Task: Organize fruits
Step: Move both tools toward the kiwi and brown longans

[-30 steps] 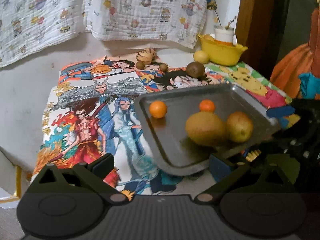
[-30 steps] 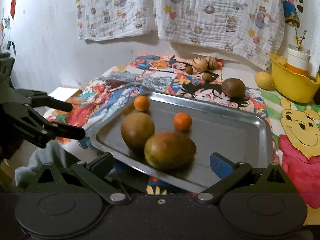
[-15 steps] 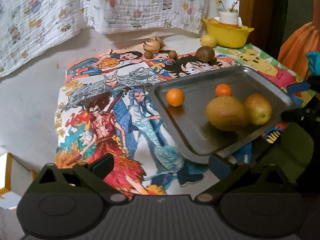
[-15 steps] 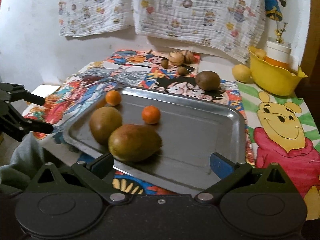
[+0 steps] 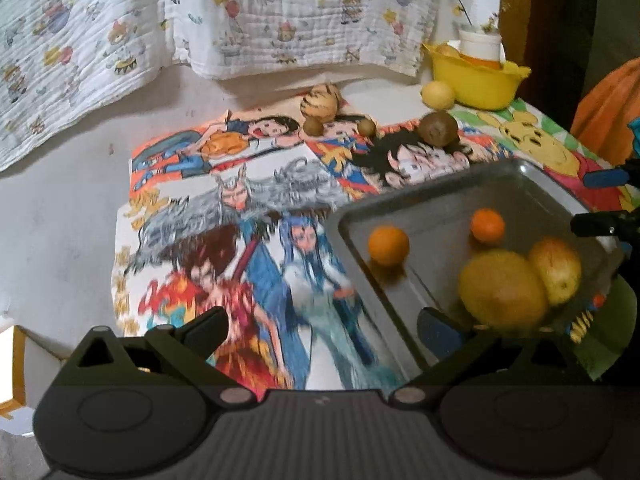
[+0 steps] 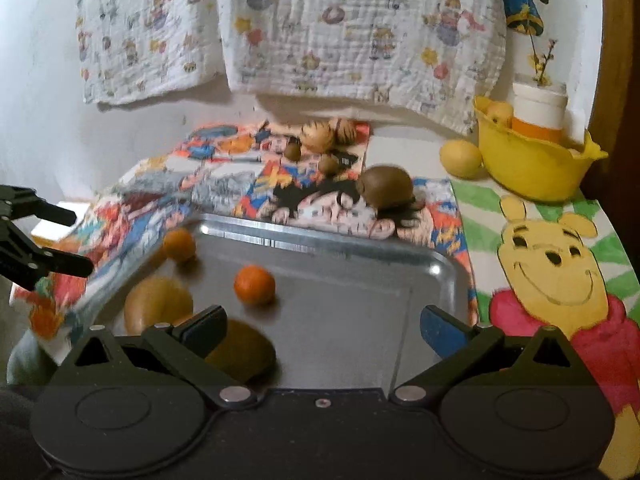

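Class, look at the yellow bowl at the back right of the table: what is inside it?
Inside the yellow bowl stand a white-and-orange cup and a yellowish fruit. The bowl's wall hides anything lower down.

In the right wrist view, the grey metal tray's [image 6: 340, 272] right half lies bare; two small oranges [image 6: 254, 284] and yellow-green fruits [image 6: 158, 304] crowd its lower left.

Metal tray [image 6: 360, 248] holds two oranges [image 6: 254, 284], apart, plus two large yellow-green fruits [image 5: 503, 289] touching at its near corner. Brown kiwi [image 6: 385, 187] and lemon [image 6: 460, 158] lie on cloth beyond tray.
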`<state>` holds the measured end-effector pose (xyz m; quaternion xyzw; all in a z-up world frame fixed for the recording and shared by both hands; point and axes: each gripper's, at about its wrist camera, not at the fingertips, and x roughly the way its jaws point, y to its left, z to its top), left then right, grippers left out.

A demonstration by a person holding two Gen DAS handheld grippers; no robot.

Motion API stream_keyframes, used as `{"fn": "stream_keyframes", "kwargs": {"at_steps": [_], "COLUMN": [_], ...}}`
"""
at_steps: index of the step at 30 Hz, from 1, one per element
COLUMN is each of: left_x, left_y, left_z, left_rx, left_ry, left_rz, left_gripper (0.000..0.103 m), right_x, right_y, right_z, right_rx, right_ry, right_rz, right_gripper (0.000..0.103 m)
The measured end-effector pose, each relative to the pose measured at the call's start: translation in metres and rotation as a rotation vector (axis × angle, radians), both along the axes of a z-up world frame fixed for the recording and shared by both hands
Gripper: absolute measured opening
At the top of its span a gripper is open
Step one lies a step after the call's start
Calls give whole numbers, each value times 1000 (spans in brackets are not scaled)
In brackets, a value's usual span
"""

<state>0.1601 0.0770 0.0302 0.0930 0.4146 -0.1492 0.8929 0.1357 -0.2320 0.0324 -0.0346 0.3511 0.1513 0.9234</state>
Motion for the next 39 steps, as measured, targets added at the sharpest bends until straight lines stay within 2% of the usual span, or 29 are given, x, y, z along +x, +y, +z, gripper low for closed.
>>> {"fn": "stream_keyframes", "kwargs": {"at_steps": [7, 13, 17, 25, 33, 39], "left_x": [52, 100, 127, 173, 213, 228], "left_y": [-7, -22, -35, -62, -85, -104], "left_z": [-2, -16, -20, -29, -35, -44], "left_rx": [-37, -11, -32, -55, -138, -125], "left_ry": [-7, -2, -17, -69, -69, -92], "left_rz": [24, 8, -7, -45, -63, -114], "left_gripper": [102, 102, 102, 102, 102, 102], "right_x": [38, 80, 107, 152, 182, 191], "right_y": [-2, -6, -6, 5, 17, 21], "right_z": [1, -8, -11, -19, -37, -45], "right_rx": [17, 44, 39, -27, -90, -148], "right_ry": [-35, 0, 4, -4, -17, -41], "right_rz": [-46, -107, -130, -114, -106, -132], "right_gripper": [102, 102, 102, 102, 102, 98]}}
